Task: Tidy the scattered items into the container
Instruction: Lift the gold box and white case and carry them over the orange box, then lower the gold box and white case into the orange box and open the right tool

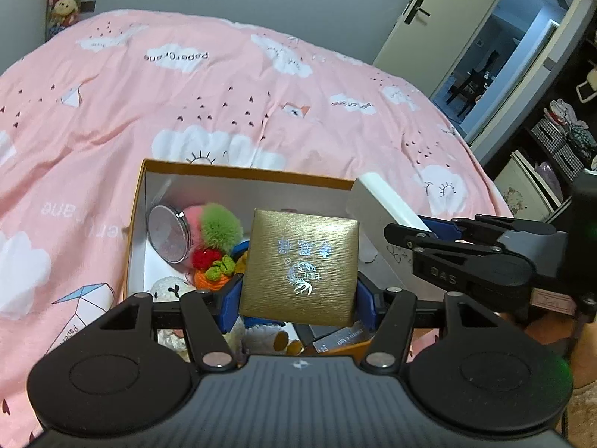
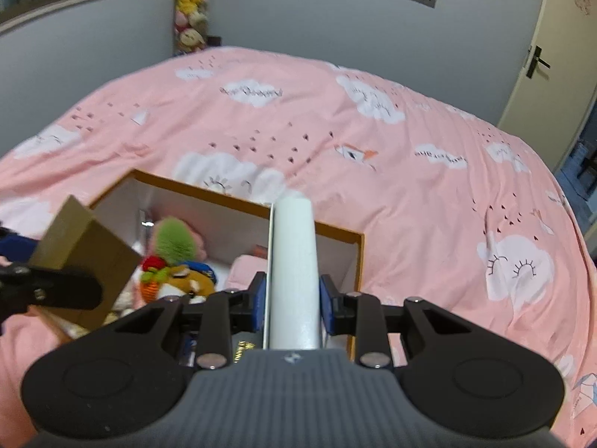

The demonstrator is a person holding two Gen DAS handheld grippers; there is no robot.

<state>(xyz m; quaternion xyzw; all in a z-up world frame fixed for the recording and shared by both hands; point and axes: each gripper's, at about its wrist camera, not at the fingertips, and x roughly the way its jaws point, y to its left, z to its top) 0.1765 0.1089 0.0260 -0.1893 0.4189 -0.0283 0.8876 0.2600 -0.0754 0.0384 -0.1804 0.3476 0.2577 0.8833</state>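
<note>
Brushed gold card covers the square gift box (image 1: pixel 298 267) clamped between the blue pads (image 1: pixel 230 298) of the left hand-held gripper (image 1: pixel 298 300). The box stands upright, its broad face turned to the left wrist camera, and it hangs over the near half of the open orange cardboard container (image 1: pixel 238 171). Silver foil characters and a round emblem are stamped on that face, upside down in this view; I cannot read them.

The right hand-held gripper (image 2: pixel 293 304) is closed on a flat white box (image 2: pixel 293 261), held edge-on with its long axis running straight away from the right wrist camera, toward the far wall of the container (image 2: pixel 242 201). In the left wrist view that white box (image 1: pixel 388 205) leans over the container's right rim, with the right gripper (image 1: pixel 421 229) just beside the gold box (image 2: pixel 86 257).

Inside the white-lined container lie a round silver tin (image 1: pixel 168 233) propped against the left wall, a pink and green pompom (image 1: pixel 216 226), a red and orange crocheted toy (image 1: pixel 212 267), a white crocheted toy (image 1: pixel 171 287) and a brown plush (image 2: pixel 190 280). A small silver card (image 1: pixel 343 338) with tiny, illegible print sits at the near edge.

The container rests on a bed with a pink duvet (image 1: pixel 261 86) printed with white clouds, and the word "papercrane" reads upside down on one cloud (image 1: pixel 175 56).
</note>
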